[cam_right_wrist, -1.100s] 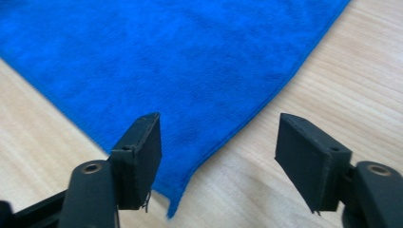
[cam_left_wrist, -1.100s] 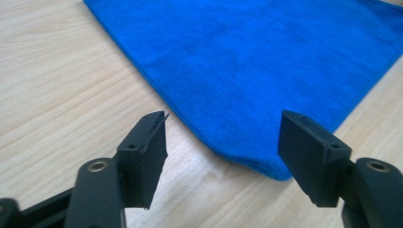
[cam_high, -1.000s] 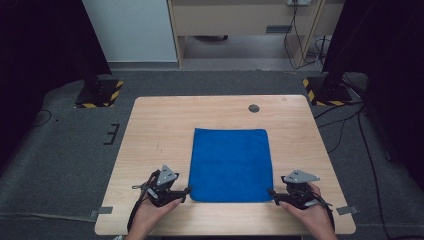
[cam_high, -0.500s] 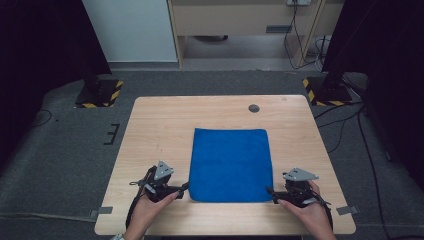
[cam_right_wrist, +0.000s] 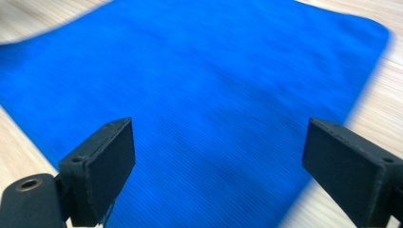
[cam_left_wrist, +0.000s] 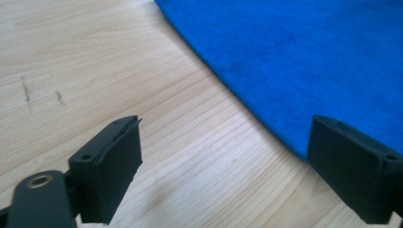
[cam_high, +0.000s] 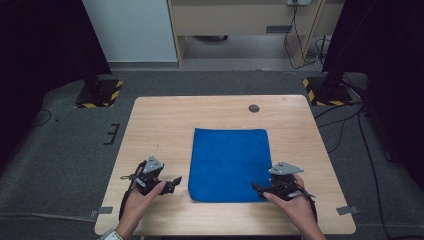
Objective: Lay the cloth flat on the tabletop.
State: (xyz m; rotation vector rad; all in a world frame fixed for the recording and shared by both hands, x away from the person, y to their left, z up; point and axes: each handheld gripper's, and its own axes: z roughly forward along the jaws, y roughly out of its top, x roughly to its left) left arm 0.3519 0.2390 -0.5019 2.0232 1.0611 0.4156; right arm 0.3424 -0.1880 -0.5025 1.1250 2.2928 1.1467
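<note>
A blue cloth [cam_high: 230,165] lies flat on the wooden table [cam_high: 160,130], a little right of centre. My left gripper [cam_high: 172,184] rests on the wood just off the cloth's near left corner, jaws pointing at it. In the left gripper view the gripper [cam_left_wrist: 227,128] has just been opening, with only wood and the cloth's edge [cam_left_wrist: 304,52] ahead. My right gripper [cam_high: 257,189] sits at the near right corner, its jaws over the fabric. It too has just been opening, and the right gripper view shows its gripper [cam_right_wrist: 218,128] wide apart above the cloth [cam_right_wrist: 204,76], gripping nothing.
A small dark round disc [cam_high: 254,108] sits near the table's far edge. Black stands on yellow-and-black striped bases [cam_high: 100,95] [cam_high: 325,92] flank the far corners. Cables [cam_high: 345,125] run over the grey floor to the right.
Both pairs of jaws have spread wider. The left gripper slid a little left, away from the cloth's edge. The right gripper moved left, onto the cloth's near right corner.
</note>
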